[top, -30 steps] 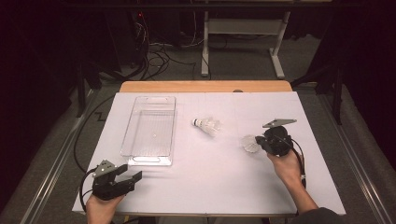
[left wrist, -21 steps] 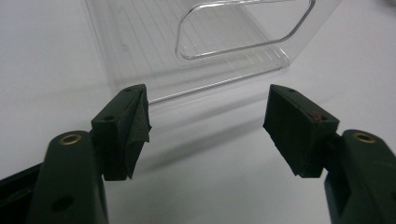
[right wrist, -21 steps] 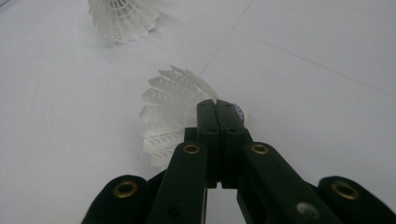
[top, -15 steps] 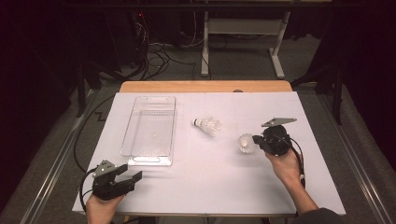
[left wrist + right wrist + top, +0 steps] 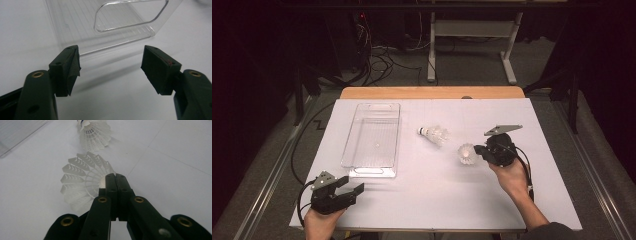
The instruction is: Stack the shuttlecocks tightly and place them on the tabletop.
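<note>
The right gripper [image 5: 479, 151] has its jaws pressed together on the rim of a white shuttlecock [image 5: 467, 154], pinching its skirt. That shuttlecock sits well to the right of the clear plastic tray [image 5: 373, 141], its open skirt facing up toward the high camera. A second shuttlecock [image 5: 434, 134] lies on its side between tray and gripper, its long axis slanted, cork toward the tray. The left gripper [image 5: 351, 191] rests just before the tray's near end, jaws wide apart and holding nothing.

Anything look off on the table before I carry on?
One thing: the left gripper has its left pad peeling, the covering loose and wrinkled at its edge. Otherwise, the right gripper is shut on a shuttlecock's skirt edge.
</note>
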